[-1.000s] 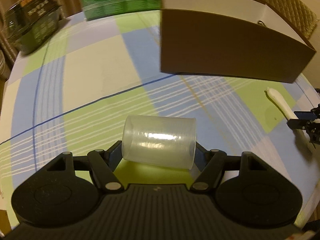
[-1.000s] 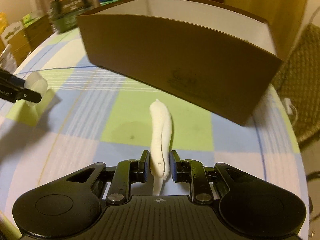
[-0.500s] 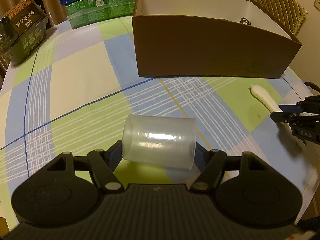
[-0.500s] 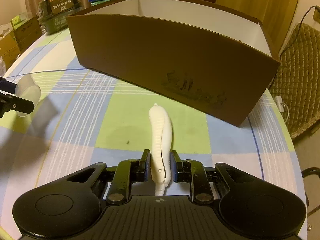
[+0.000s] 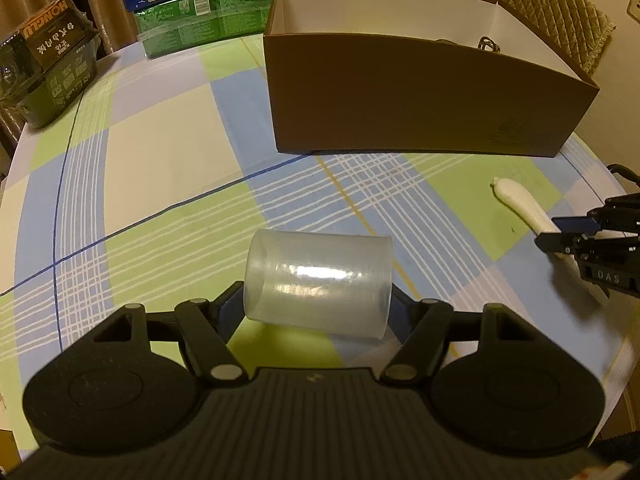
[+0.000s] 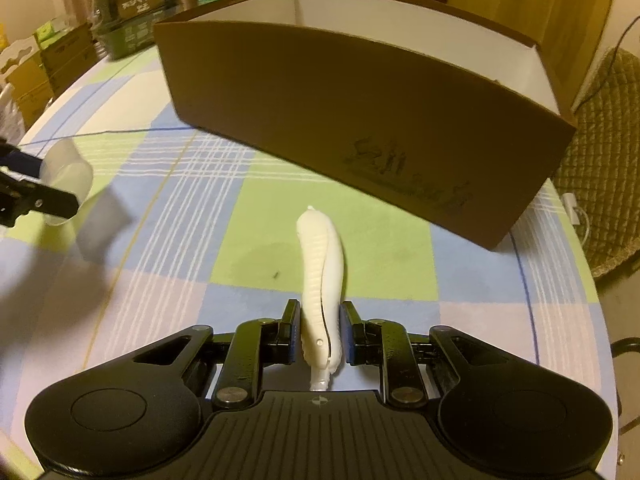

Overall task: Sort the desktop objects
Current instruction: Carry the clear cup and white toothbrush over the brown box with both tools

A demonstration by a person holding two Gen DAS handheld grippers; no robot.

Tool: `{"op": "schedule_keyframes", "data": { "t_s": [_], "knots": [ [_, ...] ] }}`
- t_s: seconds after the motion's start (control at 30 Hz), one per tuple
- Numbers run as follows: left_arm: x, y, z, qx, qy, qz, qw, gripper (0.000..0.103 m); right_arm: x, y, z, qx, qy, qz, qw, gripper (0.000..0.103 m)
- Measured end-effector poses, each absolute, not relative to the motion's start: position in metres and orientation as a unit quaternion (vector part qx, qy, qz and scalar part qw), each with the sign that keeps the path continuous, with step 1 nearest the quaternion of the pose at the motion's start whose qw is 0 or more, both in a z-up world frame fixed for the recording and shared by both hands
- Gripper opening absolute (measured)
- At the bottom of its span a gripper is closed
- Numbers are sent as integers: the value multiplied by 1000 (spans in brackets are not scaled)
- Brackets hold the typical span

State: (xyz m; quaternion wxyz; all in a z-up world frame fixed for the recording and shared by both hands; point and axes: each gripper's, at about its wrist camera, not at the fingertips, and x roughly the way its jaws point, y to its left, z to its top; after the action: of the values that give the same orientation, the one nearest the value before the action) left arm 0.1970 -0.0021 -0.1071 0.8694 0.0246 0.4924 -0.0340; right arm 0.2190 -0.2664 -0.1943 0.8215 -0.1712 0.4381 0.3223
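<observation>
My left gripper (image 5: 318,308) is shut on a clear plastic cup (image 5: 318,280) that lies sideways between its fingers, held above the checked tablecloth. The cup also shows at the left of the right wrist view (image 6: 68,170). My right gripper (image 6: 320,330) is shut on a white ridged plastic tool (image 6: 322,264) that points forward toward the box; it also shows in the left wrist view (image 5: 520,204). A large brown cardboard box (image 5: 420,104) with a white inside stands open at the back of the table (image 5: 160,152); it also shows in the right wrist view (image 6: 360,120).
Green and blue cartons (image 5: 192,16) and a dark package (image 5: 48,72) stand at the table's far left edge. A quilted chair (image 6: 600,168) stands beyond the right edge. A small metal item (image 5: 488,45) lies inside the box.
Both grippers have pulled back and risen, so the box looks farther away and more of its inside shows. The cup and the white tool stay held.
</observation>
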Motion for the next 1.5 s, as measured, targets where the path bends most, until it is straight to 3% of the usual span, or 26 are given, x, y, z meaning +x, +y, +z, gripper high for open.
{"op": "schedule_keyframes", "data": {
  "t_s": [0.33,0.93,1.5],
  "knots": [
    [198,-8,-91,27,474,-39,879,68,212,-262,-170,-117,464,365,799,17],
    [256,-35,-21,60,389,-72,916,69,248,-244,-59,-80,375,394,836,17],
    [313,-59,6,85,349,-97,928,69,302,-243,-34,-76,343,386,853,17]
  ]
}}
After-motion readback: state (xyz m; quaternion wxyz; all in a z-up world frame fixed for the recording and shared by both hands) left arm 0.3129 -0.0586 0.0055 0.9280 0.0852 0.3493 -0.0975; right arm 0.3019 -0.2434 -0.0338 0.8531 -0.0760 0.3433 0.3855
